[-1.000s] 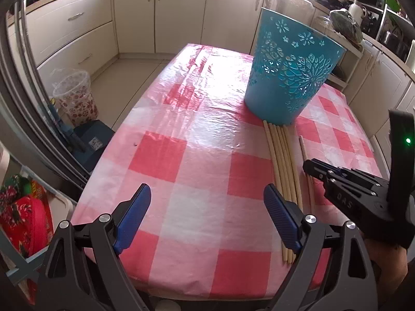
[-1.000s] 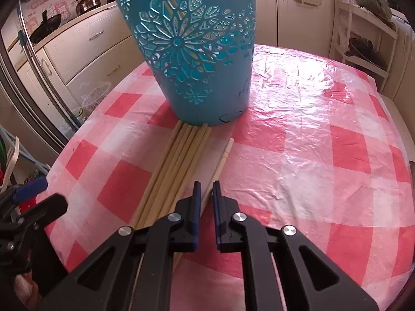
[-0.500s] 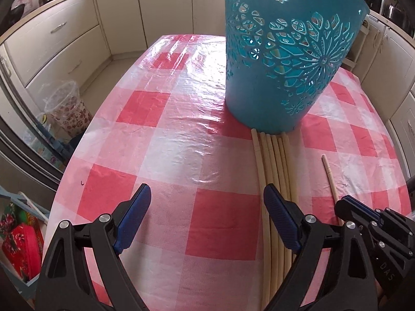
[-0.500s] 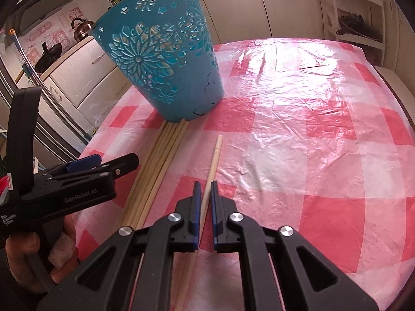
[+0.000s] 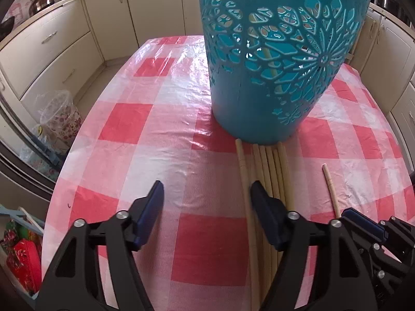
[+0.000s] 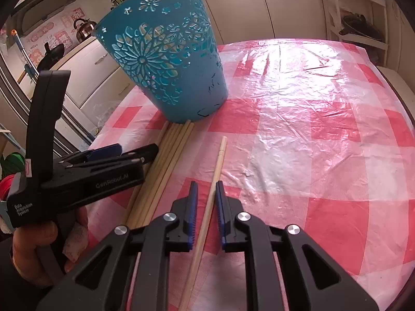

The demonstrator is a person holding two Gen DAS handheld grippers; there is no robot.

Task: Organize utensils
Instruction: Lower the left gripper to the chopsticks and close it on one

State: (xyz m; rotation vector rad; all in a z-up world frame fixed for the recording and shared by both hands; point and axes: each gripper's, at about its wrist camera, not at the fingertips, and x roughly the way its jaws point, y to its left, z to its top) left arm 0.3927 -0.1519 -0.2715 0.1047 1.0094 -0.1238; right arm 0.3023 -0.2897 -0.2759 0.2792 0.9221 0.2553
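Lone pale wooden chopstick point(image 6: 216, 171) flat on the red-and-white checked plastic tablecloth point(image 6: 324, 155), set just apart from the rest, toward the table's near edge, its far tip pointing at the bucket. Straddled by the right gripper point(image 6: 206, 202): blue pads to either side, narrow gap showing on both, so parted and not yet biting. Bundle of about six matching wooden chopsticks point(image 5: 269, 171) side by side, far ends touching the base of the teal plastic bucket with cut-out flower pattern point(image 5: 280, 59). Bucket upright, mid-table. One stick visible through the cut-outs, already inside and leaning.

Left gripper point(image 5: 206, 207) spread wide, nothing held, low over the cloth; right finger just over the leftmost sticks of the bundle, left finger over bare cloth.

Step in hand, by judgement: pick-up of the single stick by the right gripper, left lining up on the bundle. Most of the sorting left to do.

Next move calls for: squeeze square across the thin shaft, lift without rolling it, tilt tip-down, drop over the bucket's rim. Thin round stick on slick plastic, likely to skate if pinched off-centre.

Cream kitchen cabinets point(image 5: 64, 51) beyond the far edge.
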